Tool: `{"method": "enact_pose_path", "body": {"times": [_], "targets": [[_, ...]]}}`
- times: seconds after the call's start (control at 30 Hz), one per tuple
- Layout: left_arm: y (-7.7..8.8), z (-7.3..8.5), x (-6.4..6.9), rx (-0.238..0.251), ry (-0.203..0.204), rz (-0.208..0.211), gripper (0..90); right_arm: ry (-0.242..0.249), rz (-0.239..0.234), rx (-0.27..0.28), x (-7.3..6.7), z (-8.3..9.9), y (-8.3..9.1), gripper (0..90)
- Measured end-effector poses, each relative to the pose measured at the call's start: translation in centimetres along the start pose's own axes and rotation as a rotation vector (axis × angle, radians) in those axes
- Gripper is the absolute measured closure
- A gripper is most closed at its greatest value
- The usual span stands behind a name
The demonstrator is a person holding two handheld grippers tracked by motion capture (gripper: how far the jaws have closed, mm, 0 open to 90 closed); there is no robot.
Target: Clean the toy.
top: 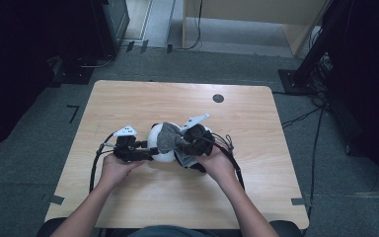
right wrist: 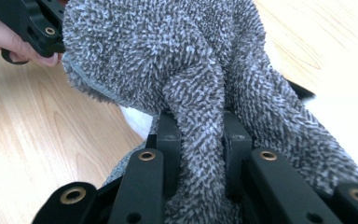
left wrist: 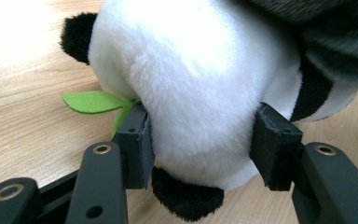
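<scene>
Panda toy and grey cloth held together at the middle of the tabletop (top: 128, 98).

The left hand-held gripper (left wrist: 200, 140) clamps its pads on the white body of the plush panda (left wrist: 191, 84), a green felt leaf (left wrist: 93, 101) poking out beside one pad. The right hand-held gripper (right wrist: 198, 135) is clenched on a fold of the fuzzy grey cloth (right wrist: 177, 60), which drapes over the panda.
</scene>
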State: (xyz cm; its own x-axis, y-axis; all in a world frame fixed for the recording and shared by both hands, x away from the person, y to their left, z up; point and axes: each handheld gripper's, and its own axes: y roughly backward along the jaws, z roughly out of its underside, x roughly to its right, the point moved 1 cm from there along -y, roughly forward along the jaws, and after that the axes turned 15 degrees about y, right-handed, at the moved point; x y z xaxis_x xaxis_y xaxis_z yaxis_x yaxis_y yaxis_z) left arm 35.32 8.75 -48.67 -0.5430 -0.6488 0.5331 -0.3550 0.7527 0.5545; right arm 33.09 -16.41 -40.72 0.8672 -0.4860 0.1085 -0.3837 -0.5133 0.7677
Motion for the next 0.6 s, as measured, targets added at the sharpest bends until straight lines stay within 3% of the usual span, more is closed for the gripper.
{"method": "enact_pose_path", "body": {"times": [0.17, 0.6], "targets": [[0.0, 0.0, 0.0, 0.0, -0.006, -0.001, 46.9, -0.036, -0.001, 0.031, 0.5, 1.4, 1.4, 75.6], [0.0, 0.1, 0.0, 0.005, -0.012, 0.0, 46.7, -0.113, 0.087, 0.065, 2.5, 4.6, 4.2, 74.2]]}}
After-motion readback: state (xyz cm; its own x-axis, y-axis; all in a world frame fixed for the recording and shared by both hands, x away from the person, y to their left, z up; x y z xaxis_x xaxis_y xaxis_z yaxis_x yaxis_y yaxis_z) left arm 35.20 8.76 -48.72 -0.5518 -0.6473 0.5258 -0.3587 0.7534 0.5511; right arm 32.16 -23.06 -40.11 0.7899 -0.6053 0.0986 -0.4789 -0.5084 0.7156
